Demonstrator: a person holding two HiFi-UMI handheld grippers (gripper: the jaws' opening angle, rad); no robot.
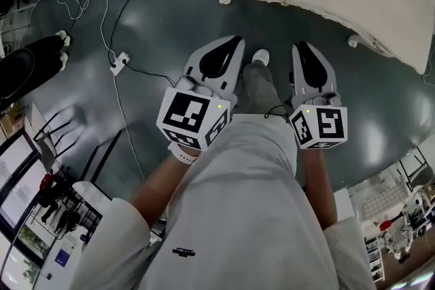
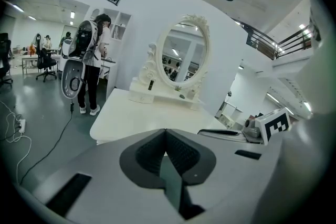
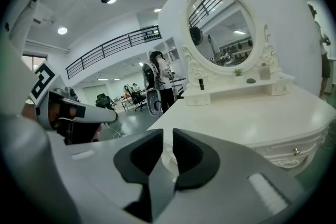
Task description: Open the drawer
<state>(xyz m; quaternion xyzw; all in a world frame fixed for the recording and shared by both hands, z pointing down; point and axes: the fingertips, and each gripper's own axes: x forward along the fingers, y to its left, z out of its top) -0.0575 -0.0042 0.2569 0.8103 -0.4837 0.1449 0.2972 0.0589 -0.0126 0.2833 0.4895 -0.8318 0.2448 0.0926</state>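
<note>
Short of the dressing table's (image 3: pixel 252 118) front edge, approach step: your left gripper (image 2: pixel 166 131) is closed and empty, your right gripper (image 3: pixel 168 134) slightly apart and empty; next, aim it at the drawer (image 3: pixel 278 156) knob (image 3: pixel 296 151).

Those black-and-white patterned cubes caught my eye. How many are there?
2. The left cube rides on the left gripper; the right cube rides on the right gripper. No others show.
</note>
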